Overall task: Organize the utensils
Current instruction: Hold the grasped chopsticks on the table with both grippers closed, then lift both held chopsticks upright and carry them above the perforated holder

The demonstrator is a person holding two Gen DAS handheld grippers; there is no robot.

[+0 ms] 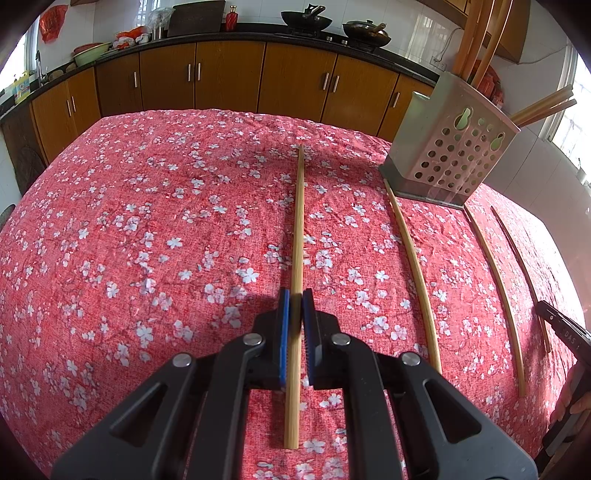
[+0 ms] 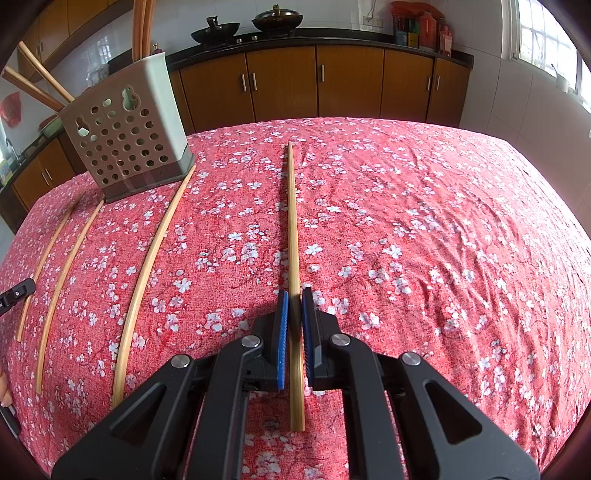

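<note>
Several wooden chopsticks lie in a row on the red floral tablecloth (image 1: 147,221). My left gripper (image 1: 295,299) is closed around one chopstick (image 1: 300,221), which runs straight away from me between the blue pads. My right gripper (image 2: 294,295) is closed around another chopstick (image 2: 292,221) the same way. A perforated beige utensil holder (image 1: 454,155) stands on the table with several chopsticks upright in it; it also shows in the right wrist view (image 2: 125,140). Three loose chopsticks lie between the grippers, the nearest to my right gripper in the right wrist view (image 2: 155,254).
Loose chopsticks (image 1: 417,273) lie right of my left gripper, near the holder's base. The right gripper's body (image 1: 565,332) shows at the left view's right edge. Brown cabinets (image 1: 229,77) and a counter with woks (image 1: 306,18) stand beyond the table.
</note>
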